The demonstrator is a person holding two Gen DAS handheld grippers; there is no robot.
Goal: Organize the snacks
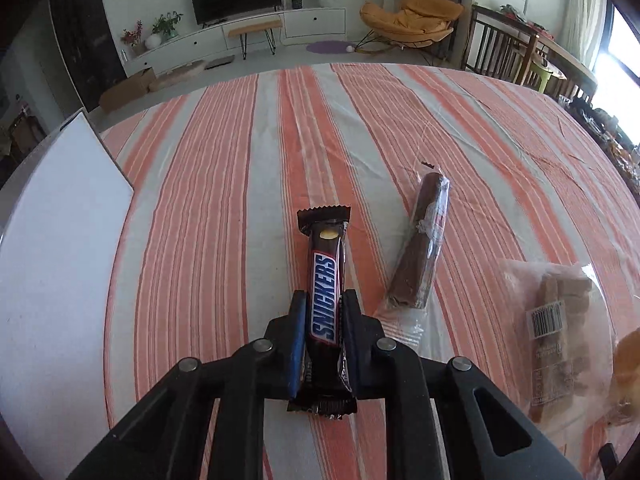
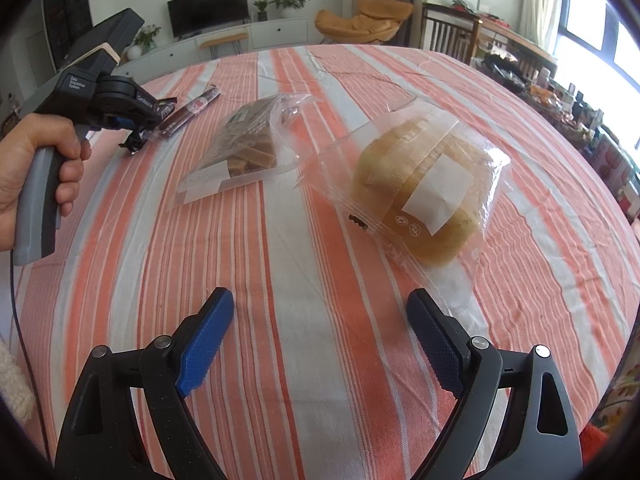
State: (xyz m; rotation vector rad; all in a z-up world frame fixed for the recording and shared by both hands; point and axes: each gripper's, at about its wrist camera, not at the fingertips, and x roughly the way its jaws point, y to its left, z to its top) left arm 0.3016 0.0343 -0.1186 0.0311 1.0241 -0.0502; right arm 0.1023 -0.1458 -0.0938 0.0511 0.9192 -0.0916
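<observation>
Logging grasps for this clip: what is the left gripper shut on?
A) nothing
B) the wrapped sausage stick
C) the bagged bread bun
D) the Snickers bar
D: the left gripper pinches the Snickers bar between its fingers.

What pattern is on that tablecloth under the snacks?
Orange-red and pale grey stripes with thin white lines; the tablecloth shows best in the right wrist view.

snickers bar [image 1: 324,300] at frame centre on the tablecloth [image 1: 224,200], wrapped sausage stick [image 1: 420,248] to its right, biscuit bag [image 1: 560,332] at far right.
</observation>
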